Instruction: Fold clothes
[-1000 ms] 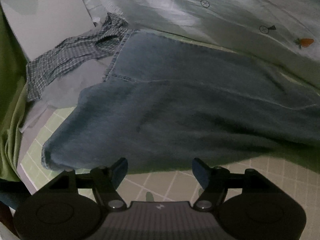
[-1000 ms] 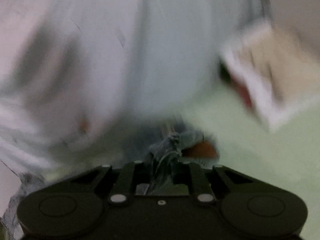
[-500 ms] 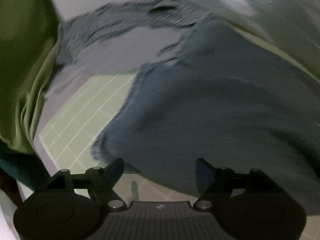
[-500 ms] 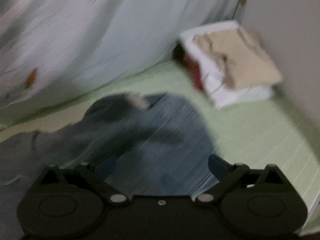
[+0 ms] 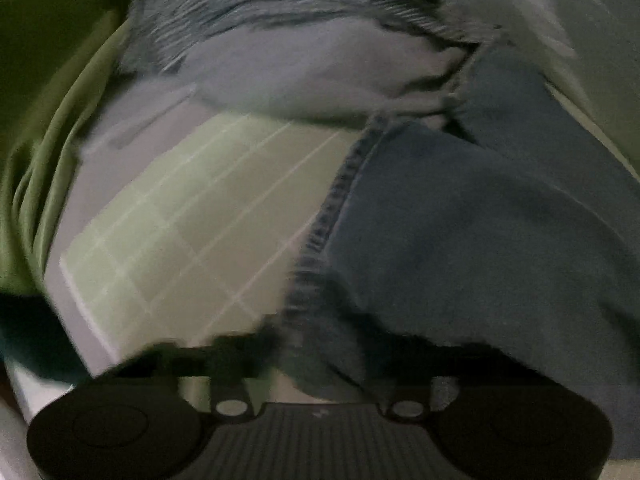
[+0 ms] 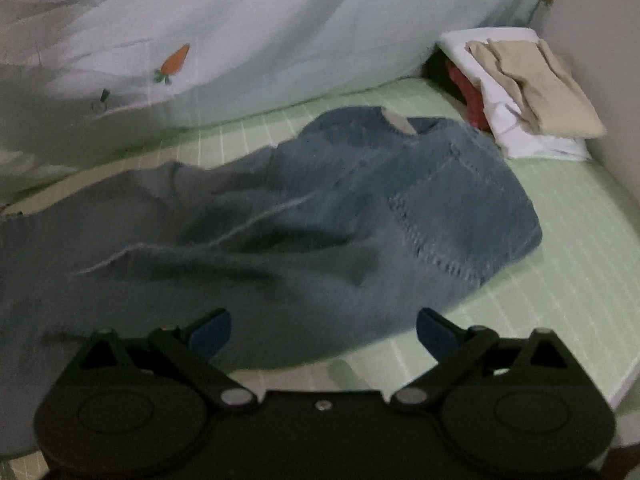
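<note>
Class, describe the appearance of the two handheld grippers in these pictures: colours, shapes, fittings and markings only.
The right gripper is matte black with two round discs, silver pivot screws, angled linkage arms and blue finger pads. The left gripper looks alike, but its centre plate is ribbed with a small pale mark; its fingers are blurred.

Jeans (image 6: 320, 220) on the gridded mat (image 6: 560, 272), folded stack (image 6: 532, 92) behind, at their right.

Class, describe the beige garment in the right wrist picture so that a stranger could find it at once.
Start at the green grid-lined sheet and follow it to the far right corner by the wall, past the blue jeans. A small stack of folded clothes sits there; the beige garment lies on top, above white cloth and something red. It is the only tan piece.
</note>
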